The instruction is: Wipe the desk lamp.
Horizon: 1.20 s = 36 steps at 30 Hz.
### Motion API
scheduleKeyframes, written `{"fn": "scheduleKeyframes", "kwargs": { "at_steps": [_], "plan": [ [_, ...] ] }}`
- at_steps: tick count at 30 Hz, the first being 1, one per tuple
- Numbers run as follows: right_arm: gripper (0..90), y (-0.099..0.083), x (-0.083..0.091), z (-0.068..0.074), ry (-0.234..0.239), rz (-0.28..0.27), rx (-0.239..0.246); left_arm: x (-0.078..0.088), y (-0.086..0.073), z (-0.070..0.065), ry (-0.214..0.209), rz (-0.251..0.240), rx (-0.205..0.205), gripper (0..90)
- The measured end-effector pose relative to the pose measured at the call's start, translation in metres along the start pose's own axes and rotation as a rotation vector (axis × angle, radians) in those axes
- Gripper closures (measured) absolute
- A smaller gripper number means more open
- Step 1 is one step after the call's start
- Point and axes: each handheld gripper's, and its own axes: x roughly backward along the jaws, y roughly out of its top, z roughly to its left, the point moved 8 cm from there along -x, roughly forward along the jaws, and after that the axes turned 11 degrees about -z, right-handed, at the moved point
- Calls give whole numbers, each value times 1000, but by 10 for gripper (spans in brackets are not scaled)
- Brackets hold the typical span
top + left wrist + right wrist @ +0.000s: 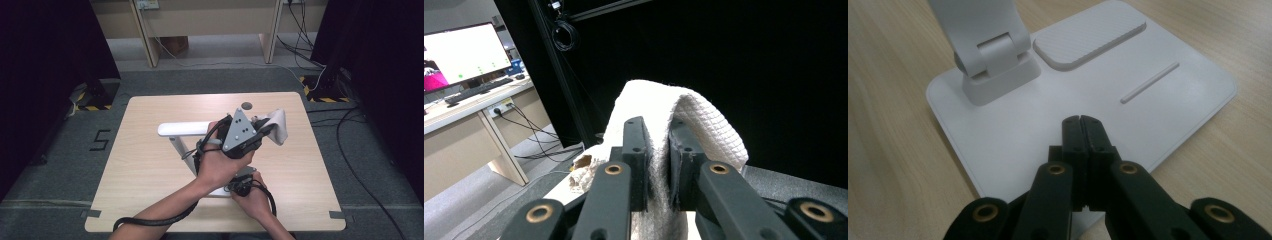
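Observation:
A white desk lamp stands on the wooden table (145, 170), its long head (182, 129) lying level at centre left. My left gripper (265, 131), under a grey three-cornered plate, is lifted above the table and shut on a white waffle-weave cloth (278, 125). In the left gripper view the cloth (709, 125) drapes over both jaws and is pinched between them by my left gripper (658, 150). My right gripper (1081, 122) is shut with nothing in it, its tips over the lamp's flat white base (1178, 100), near the hinge (995, 55). From above, the right gripper (243, 185) sits low under the left hand.
A small dark round mark (246, 105) lies near the table's far edge. Cables (350, 145) run across the grey floor at right. Wooden desk legs (145, 40) stand behind the table. A lit monitor (464, 55) stands on a desk at one side.

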Motion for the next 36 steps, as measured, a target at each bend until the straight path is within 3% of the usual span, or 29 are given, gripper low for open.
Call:
{"fn": "scheduleKeyframes", "kwargs": {
  "at_steps": [15, 36],
  "plan": [
    [900, 0, 0, 0, 2, -1, 1, -5, 1, -4, -12, -3, -3, 806],
    [900, 0, 0, 0, 2, -2, 4, -14, 1, -20, -48, -1, -8, 806]
  ]
}}
